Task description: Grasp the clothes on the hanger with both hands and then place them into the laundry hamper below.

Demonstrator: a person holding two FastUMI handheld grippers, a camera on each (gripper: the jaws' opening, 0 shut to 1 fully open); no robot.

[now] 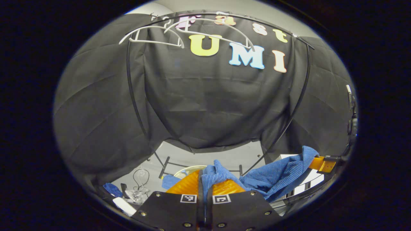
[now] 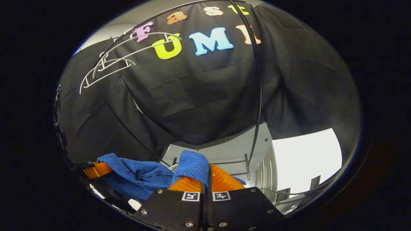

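The left hand-held gripper point(image 1: 205, 184) clamps its 2 ribbed orange fingers point(image 1: 188, 184) on a fold of the blue ribbed garment point(image 1: 276, 179), which stretches between both; the right hand-held gripper point(image 2: 207, 179) pinches the other end. 2 bare white wire hangers point(image 1: 154, 35) hang above.

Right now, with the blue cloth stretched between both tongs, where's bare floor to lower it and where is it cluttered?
Bare grey floor lies under the black rack's crossbars, behind the hamper rim that peeks above the left tongs. It is crowded at lower left: a cable coil, a white object and another blue cloth. The stretched blue cloth fills the right.
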